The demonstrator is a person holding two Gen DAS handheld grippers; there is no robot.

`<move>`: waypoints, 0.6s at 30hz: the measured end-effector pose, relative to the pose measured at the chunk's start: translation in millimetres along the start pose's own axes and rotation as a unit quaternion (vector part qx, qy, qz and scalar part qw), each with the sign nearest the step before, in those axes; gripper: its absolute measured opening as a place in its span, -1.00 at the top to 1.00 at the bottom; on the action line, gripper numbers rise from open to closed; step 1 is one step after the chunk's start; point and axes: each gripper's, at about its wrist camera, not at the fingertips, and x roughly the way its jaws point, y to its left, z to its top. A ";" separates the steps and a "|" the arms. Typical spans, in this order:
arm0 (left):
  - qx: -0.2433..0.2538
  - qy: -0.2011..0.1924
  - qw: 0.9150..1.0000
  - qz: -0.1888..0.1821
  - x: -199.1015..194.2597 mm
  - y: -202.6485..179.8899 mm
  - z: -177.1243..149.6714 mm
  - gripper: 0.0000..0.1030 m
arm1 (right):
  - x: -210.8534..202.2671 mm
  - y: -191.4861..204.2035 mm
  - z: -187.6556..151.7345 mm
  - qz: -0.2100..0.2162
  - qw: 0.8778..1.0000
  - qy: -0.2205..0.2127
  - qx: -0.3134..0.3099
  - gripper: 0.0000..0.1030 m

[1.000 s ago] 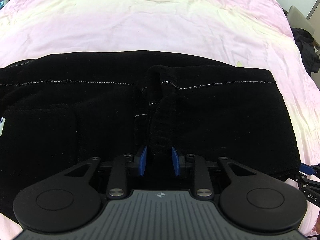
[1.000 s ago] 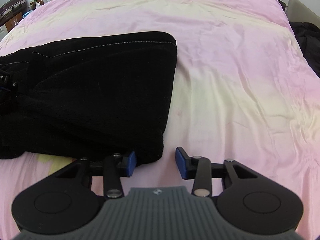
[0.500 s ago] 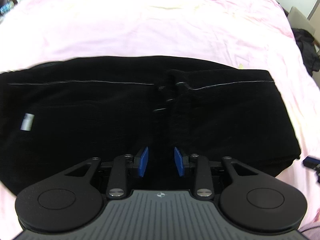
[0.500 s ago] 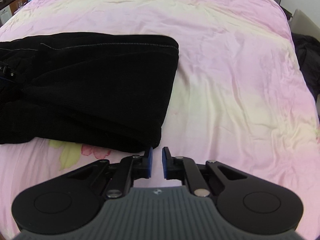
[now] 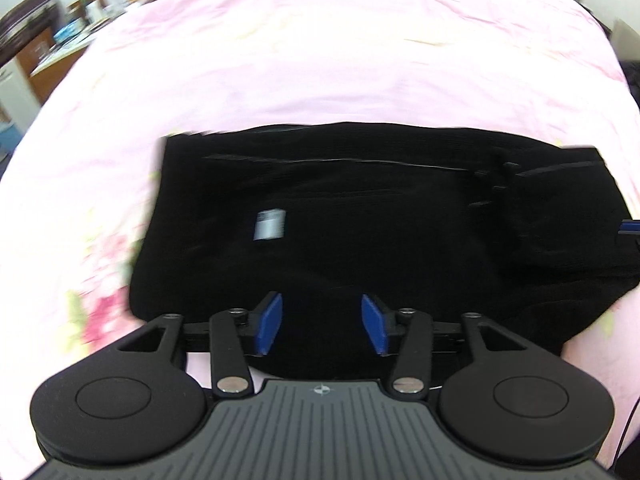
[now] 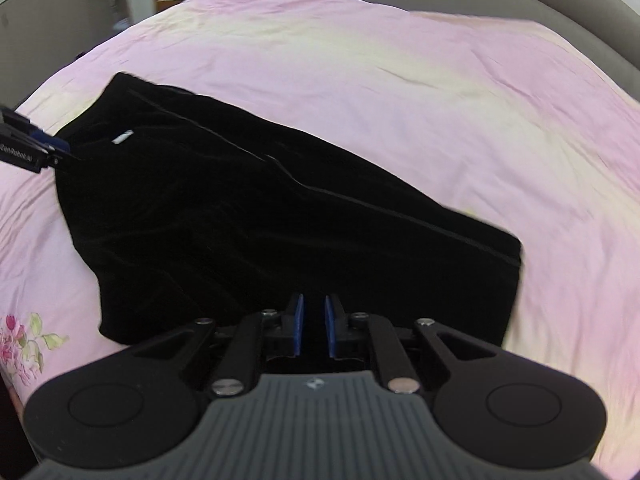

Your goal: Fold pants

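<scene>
Left wrist view. The black pants [image 5: 360, 220] lie folded into a broad, compact block on the pink bedspread [image 5: 320, 60], filling the middle of the frame. A small grey-white label [image 5: 270, 224] shows on the upper layer, left of centre, and a pale line of stitching runs across the far part of the cloth. The left gripper [image 5: 322, 328] hangs over the near edge of the pants; its jaws are opening, and the blue pads [image 5: 270, 326] stand well apart with dark cloth behind them but nothing pressed between them. At the far right edge a blue tip of the other tool [image 5: 630, 226] shows beside the pants. A floral print [image 5: 100, 316] marks the bedspread at lower left. Furniture at upper left is blurred.

Right wrist view. The same pants [image 6: 260, 232] lie slantwise, from upper left to the right of centre, with a squared folded corner at the right. The label [image 6: 123, 137] appears near the upper left end. The right gripper [image 6: 313, 328] sits at the near edge of the cloth, its jaws drawn almost together with a narrow slit between the blue pads [image 6: 298, 328]; whether any fabric is pinched there cannot be told. The left gripper's blue-tipped fingers [image 6: 44, 142] enter at the left edge, beside the far end of the pants. A flower motif [image 6: 24, 344] decorates the bedspread [image 6: 440, 100] at lower left.
</scene>
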 end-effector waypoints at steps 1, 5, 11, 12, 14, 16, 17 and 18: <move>-0.020 0.000 1.000 0.000 0.0 17.5 -1.8 -0.23 | 6.4 6.0 7.3 0.002 1.000 0.001 -0.010 0.88; -0.137 0.005 0.990 -0.016 10.2 81.0 -15.3 -0.30 | 37.9 26.6 32.8 0.013 0.999 0.016 -0.040 0.88; -0.250 0.005 0.967 -0.050 45.4 130.3 -35.2 -0.37 | 84.2 40.9 58.8 0.010 0.992 0.059 -0.115 0.88; -0.266 0.006 0.962 -0.058 52.4 135.2 -37.3 -0.39 | 91.0 41.9 62.7 0.005 0.989 0.072 -0.132 0.88; -0.291 0.009 0.955 -0.066 66.3 141.8 -39.3 -0.46 | 101.9 43.5 66.7 -0.001 0.983 0.087 -0.159 0.88; -0.301 0.009 0.951 -0.075 76.0 146.5 -40.7 -0.66 | 113.0 42.6 70.7 0.021 0.979 0.094 -0.179 0.88; -0.301 0.008 0.950 -0.081 79.9 146.3 -40.6 -0.67 | 118.3 43.0 72.5 0.030 0.977 0.099 -0.188 0.88; -0.298 0.005 0.951 -0.085 82.5 146.5 -42.6 -0.69 | 123.3 43.4 74.1 0.034 0.974 0.105 -0.198 0.88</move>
